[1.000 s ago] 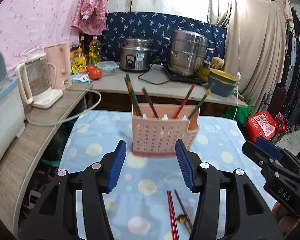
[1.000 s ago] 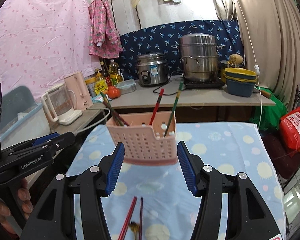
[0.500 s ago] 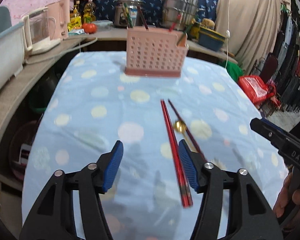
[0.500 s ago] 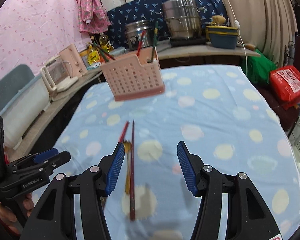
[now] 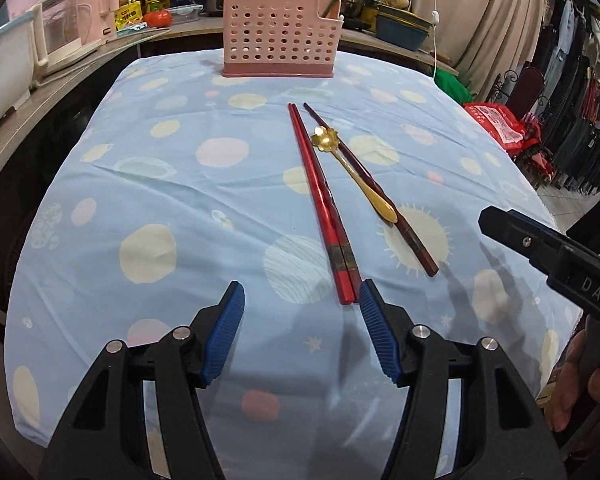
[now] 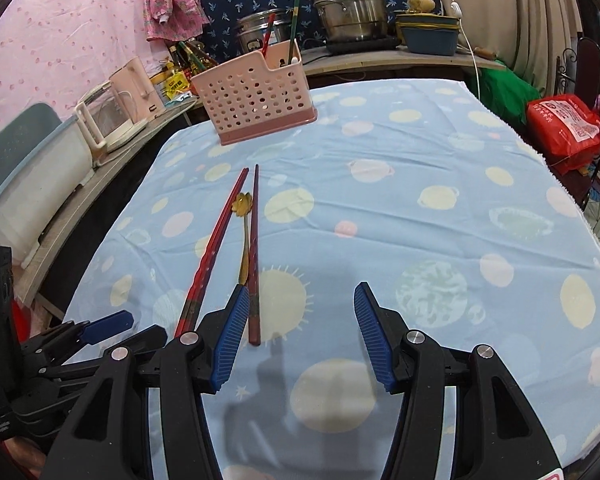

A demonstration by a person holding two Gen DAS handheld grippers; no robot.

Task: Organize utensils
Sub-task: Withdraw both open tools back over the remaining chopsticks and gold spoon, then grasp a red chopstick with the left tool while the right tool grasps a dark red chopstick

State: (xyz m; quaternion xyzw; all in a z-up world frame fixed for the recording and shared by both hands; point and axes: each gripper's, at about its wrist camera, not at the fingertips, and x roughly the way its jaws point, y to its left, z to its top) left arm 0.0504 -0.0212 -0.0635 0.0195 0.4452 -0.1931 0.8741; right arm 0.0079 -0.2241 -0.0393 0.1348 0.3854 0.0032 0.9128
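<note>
The left tool (image 5: 300,300) hangs low in its frame, jaws apart and empty; the near ends of the red chopsticks (image 5: 320,204) lie just beside its right pad. The right tool (image 6: 298,306) is likewise apart and empty, with the dark chopstick (image 6: 254,256) ending beside its left pad. The gold spoon (image 5: 352,172) lies between them on the desk (image 5: 148,184), and the pink basket (image 5: 278,36) stands at upper centre.

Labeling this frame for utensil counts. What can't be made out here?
- Pink utensil basket, left wrist view: contents behind the perforated wall, tops cut by the frame edge.
- Red chopstick pair, right wrist view: near ends hidden behind the right gripper.
- Bottle labels: too small.
</note>
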